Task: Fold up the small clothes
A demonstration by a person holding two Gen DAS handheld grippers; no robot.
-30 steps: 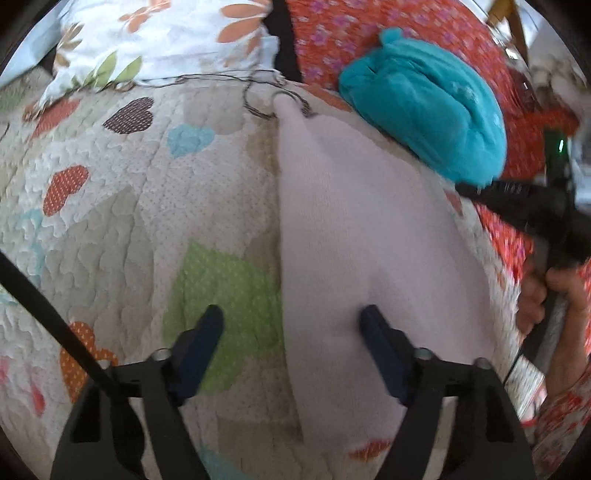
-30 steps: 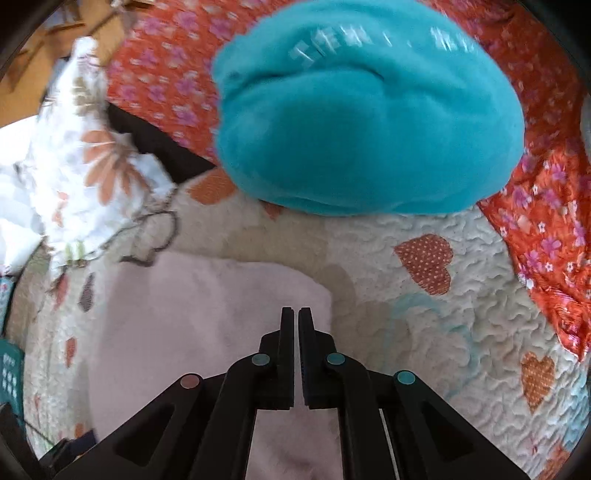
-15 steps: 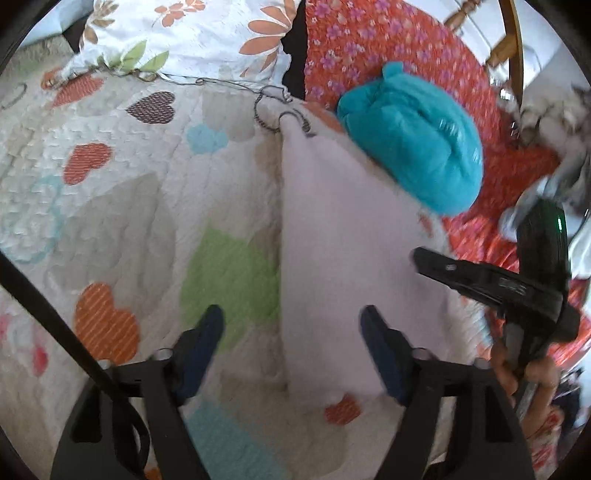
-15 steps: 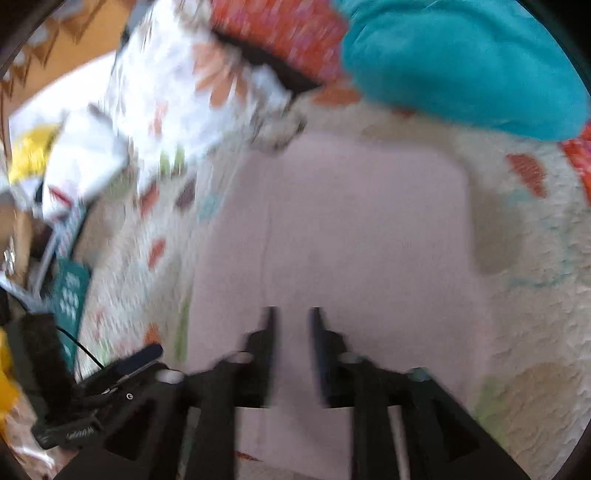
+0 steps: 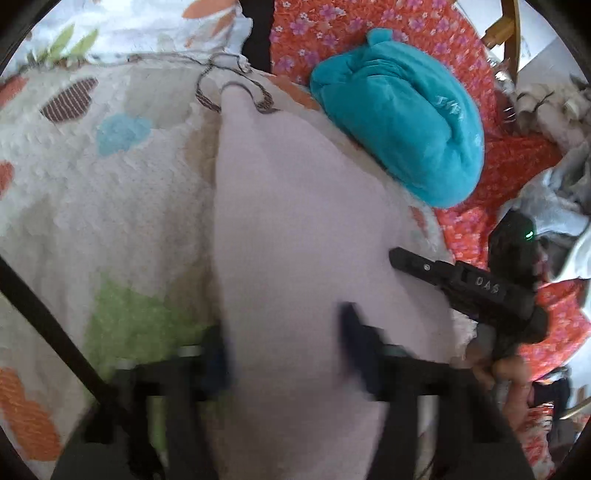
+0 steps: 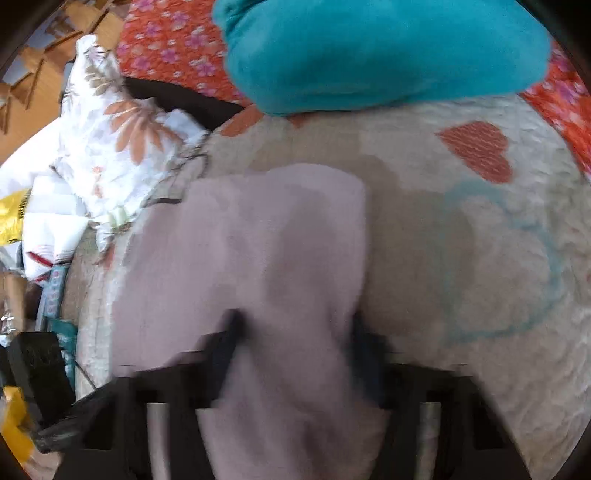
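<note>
Both grippers, left gripper (image 5: 286, 350) and right gripper (image 6: 295, 350), have just been closing around the pink cloth (image 5: 295, 221), jaws not yet pinching; grab both near corners evenly.

We are in a home, in a bedroom by the look of it. We work on a bed covered by a pale quilt (image 5: 122, 206) stitched with coloured hearts, with an orange flowered spread (image 5: 517, 166) lying beyond it. A white pillow printed with orange petals (image 6: 122, 136) sits at the head, and a teal plush cushion (image 5: 402, 129) rests nearby. We also see wooden furniture (image 5: 511, 33) and loose laundry heaped at the far right edge (image 5: 554, 110).
</note>
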